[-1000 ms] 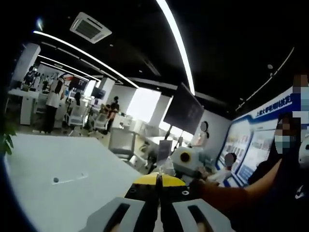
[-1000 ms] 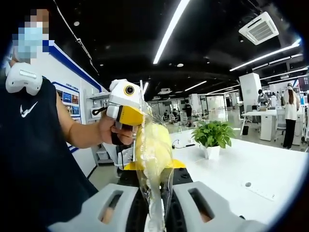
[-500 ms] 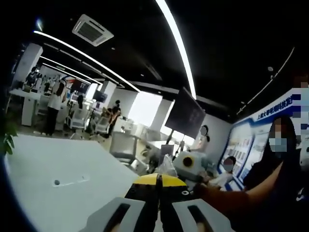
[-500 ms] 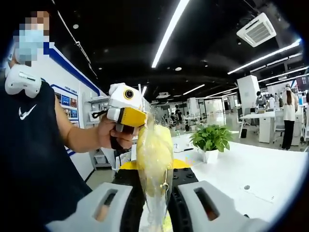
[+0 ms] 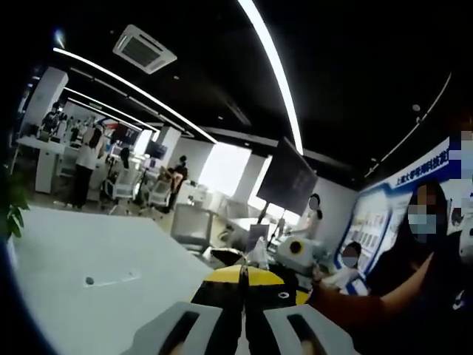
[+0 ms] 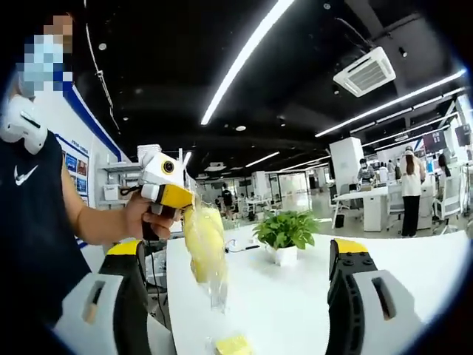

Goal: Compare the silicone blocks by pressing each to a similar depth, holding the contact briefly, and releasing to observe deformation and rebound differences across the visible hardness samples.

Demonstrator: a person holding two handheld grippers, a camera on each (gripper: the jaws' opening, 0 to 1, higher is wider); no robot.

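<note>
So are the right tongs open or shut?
Open. In the right gripper view the right tongs stand wide apart with white table between them, while the yellow bag hangs from the left tongs.

We cannot make out what the clear bag [image 6: 205,248] holds beyond a yellow mass. The yellow piece [image 6: 233,345] on the table [image 6: 295,310] is cut off by the lower edge. Distant people [image 5: 83,159] are too blurred to tell.

Bag [image 6: 205,248]: thin clear plastic film, glossy, crinkled, over yellow contents; table [image 6: 295,310]: smooth matt white; right gripper fingers [image 6: 111,310]: matt grey plastic, black inner faces, yellow tips.
</note>
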